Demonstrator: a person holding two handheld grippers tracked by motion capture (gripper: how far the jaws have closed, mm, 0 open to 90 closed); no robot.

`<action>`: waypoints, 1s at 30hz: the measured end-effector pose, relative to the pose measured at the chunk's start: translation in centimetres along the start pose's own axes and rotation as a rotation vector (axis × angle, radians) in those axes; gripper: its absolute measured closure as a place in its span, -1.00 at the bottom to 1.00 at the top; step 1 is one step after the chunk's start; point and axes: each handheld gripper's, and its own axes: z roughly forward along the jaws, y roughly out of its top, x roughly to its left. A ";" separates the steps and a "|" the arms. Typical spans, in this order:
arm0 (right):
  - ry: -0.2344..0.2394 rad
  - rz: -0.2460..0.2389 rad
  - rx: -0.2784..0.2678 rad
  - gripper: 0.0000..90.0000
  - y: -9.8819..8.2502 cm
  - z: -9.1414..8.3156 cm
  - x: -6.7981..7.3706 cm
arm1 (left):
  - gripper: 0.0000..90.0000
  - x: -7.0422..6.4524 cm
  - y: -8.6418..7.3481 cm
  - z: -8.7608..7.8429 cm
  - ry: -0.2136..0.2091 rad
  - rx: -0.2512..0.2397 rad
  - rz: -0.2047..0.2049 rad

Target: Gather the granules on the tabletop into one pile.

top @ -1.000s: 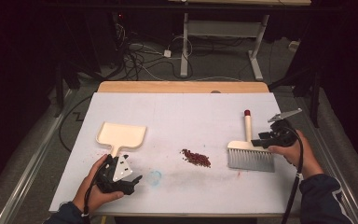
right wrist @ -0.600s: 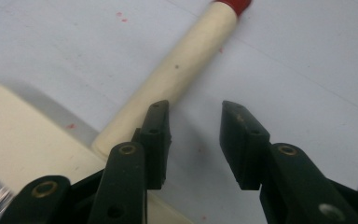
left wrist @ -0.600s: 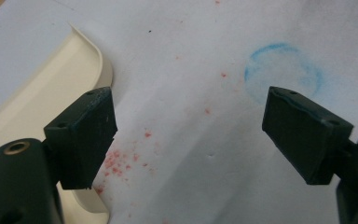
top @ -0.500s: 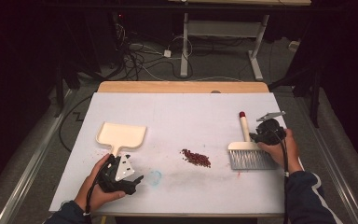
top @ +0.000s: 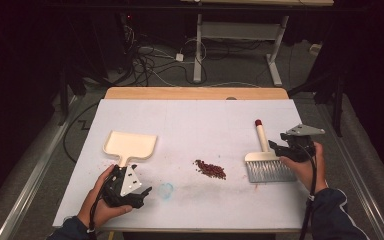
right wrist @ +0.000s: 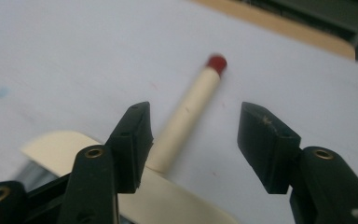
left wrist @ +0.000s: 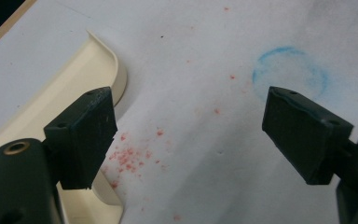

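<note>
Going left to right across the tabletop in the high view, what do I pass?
Left gripper and dustpan overlap at far left, then: blue ring mark → reddish crumb pile → brush → right gripper.

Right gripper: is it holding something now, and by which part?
Nothing is held. The right gripper is open over the cream brush handle with a red tip.
</note>
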 end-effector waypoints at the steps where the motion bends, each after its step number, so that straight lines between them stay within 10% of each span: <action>1: 0.007 0.003 -0.037 -0.07 0.2 -0.6 0.2 | -0.62 0.0 0.0 0.0 0.001 -0.003 -0.004; 13: 0.068 -0.041 -0.218 -0.39 0.2 -4.4 5.1 | -0.62 0.2 0.1 -0.1 0.016 -0.018 -0.006; 23: 0.061 -0.170 -0.237 -0.54 -2.3 -5.9 9.8 | -0.62 0.1 0.3 0.3 0.023 -0.005 -0.014; 30: 0.061 -0.162 -0.245 -0.55 -2.4 -6.2 10.4 | -0.62 -0.1 0.1 -0.2 0.022 -0.014 -0.003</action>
